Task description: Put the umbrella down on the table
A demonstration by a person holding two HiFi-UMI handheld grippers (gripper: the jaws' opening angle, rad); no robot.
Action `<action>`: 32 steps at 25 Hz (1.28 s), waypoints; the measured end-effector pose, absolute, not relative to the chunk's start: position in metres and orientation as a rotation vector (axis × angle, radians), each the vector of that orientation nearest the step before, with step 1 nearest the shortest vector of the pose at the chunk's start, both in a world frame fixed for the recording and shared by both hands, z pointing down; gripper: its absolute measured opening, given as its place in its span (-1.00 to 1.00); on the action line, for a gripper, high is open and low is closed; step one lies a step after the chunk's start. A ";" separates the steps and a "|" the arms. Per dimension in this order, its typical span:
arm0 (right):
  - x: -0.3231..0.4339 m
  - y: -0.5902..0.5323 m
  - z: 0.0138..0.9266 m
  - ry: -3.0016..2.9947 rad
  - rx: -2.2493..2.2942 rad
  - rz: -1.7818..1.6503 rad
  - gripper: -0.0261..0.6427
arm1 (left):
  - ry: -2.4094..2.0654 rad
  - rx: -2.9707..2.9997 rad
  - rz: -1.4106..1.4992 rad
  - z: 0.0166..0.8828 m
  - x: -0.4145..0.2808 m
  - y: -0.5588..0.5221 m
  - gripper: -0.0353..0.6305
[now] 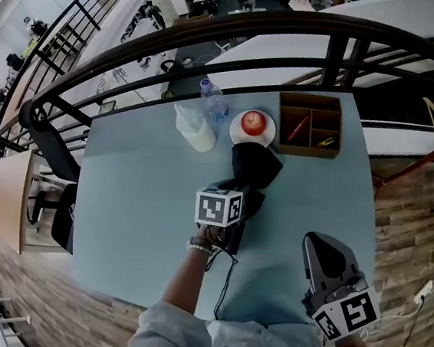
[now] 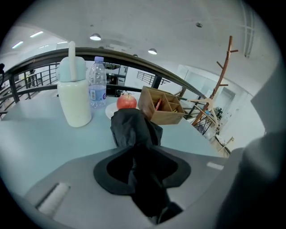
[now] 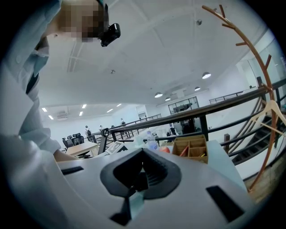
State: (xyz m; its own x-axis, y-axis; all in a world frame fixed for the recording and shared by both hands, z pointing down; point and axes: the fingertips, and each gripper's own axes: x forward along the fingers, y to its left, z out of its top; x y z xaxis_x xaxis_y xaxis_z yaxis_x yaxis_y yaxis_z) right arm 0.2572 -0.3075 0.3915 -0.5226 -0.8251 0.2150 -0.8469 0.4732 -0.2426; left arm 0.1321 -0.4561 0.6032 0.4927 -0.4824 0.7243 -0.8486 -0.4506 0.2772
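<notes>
Umbrella: folded black fabric umbrella (image 1: 256, 165), centre of the head view, above the pale blue table (image 1: 144, 215); contact with the tabletop cannot be told.
Left gripper (image 1: 244, 193): clenched on the umbrella, fabric bunched between its jaws.
Right gripper (image 1: 325, 244): lower right of the frame, jaws together, holding nothing.
Beyond the umbrella: red apple (image 1: 253, 122) on a white plate (image 1: 237, 134), just above the umbrella's far end.
Right of the plate: wooden divided box (image 1: 310, 123).
Left of the plate: white lidded jug (image 1: 195, 129), clear plastic water bottle (image 1: 214, 100).
</notes>
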 end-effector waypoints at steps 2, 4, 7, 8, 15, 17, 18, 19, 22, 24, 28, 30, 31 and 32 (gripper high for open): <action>0.255 -0.304 0.391 -2.636 1.496 0.488 -0.94 | -1.128 2.131 0.771 0.599 0.130 -0.456 -0.70; 0.254 -0.301 0.390 -2.636 1.496 0.483 -0.94 | -1.167 2.153 0.777 0.593 0.127 -0.457 -0.88; 0.252 -0.297 0.386 -2.638 1.494 0.478 -0.94 | -1.172 2.177 0.791 0.586 0.127 -0.454 -0.88; 0.251 -0.296 0.385 -2.640 1.493 0.475 -0.94 | -1.174 2.185 0.796 0.583 0.127 -0.453 -0.88; 0.244 -0.288 0.378 -2.650 1.490 0.452 -0.94 | -1.219 2.268 0.721 0.557 0.124 -0.450 -0.88; 0.242 -0.284 0.375 -2.650 1.488 0.447 -0.94 | -1.244 2.293 0.671 0.545 0.122 -0.449 -0.88; 0.241 -0.283 0.374 -2.650 1.488 0.443 -0.94 | -1.253 2.310 0.634 0.538 0.122 -0.448 -0.88; 0.239 -0.282 0.372 -2.652 1.488 0.438 -0.94 | -1.257 2.325 0.594 0.531 0.122 -0.447 -0.88; 0.235 -0.279 0.367 -2.656 1.492 0.419 -0.94 | -1.271 2.359 0.502 0.510 0.120 -0.444 -0.88; 0.233 -0.277 0.364 -2.655 1.495 0.407 -0.94 | -1.291 2.386 0.467 0.496 0.119 -0.440 -0.88; 0.230 -0.273 0.358 -2.650 1.507 0.386 -0.94 | -1.334 2.441 0.411 0.468 0.119 -0.431 -0.88; 0.227 -0.270 0.355 -2.652 1.513 0.372 -0.94 | -1.336 2.438 0.340 0.455 0.117 -0.424 -0.88; 0.226 -0.269 0.353 -2.654 1.517 0.363 -0.94 | -1.332 2.438 0.307 0.449 0.116 -0.421 -0.88; 0.224 -0.267 0.350 -2.656 1.520 0.355 -0.94 | -1.331 2.440 0.281 0.443 0.114 -0.417 -0.88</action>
